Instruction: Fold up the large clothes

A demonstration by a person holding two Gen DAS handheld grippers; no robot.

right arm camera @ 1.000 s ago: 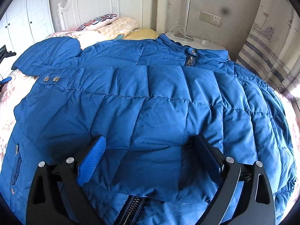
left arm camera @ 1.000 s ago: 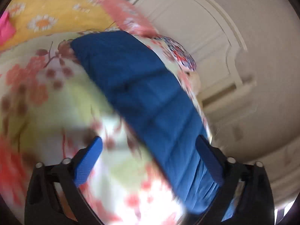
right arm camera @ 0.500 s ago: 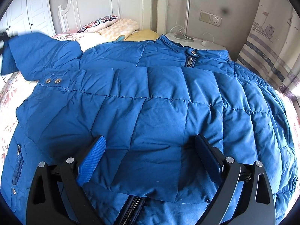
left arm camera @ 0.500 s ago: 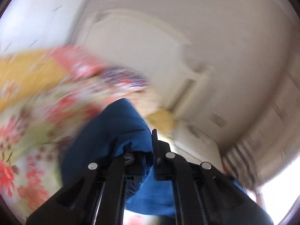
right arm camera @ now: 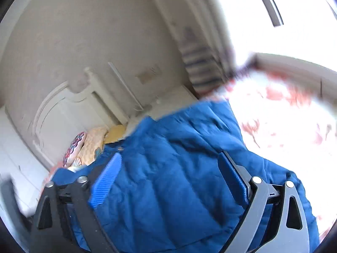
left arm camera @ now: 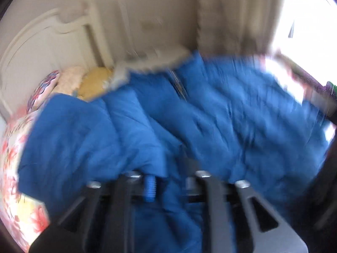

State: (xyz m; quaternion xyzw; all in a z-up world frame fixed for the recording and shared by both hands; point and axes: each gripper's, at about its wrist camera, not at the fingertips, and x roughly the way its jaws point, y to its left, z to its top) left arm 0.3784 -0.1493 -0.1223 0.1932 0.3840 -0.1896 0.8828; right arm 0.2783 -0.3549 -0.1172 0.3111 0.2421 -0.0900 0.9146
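A big blue puffer jacket lies spread over a floral-sheeted bed. My left gripper is shut on the jacket's left sleeve and holds it up over the jacket body; the view is blurred by motion. In the right wrist view the jacket fills the lower middle. My right gripper is open, its blue pads wide apart just above the jacket's right side, with nothing between them.
A white headboard and pillows are at the bed's head, with a nightstand beside it. A striped curtain and a bright window are to the right. The floral sheet shows past the jacket's right edge.
My left gripper closed on the sleeve and swung it up and across over the jacket body. My right gripper stayed open and moved right, tilting toward the jacket's right edge.
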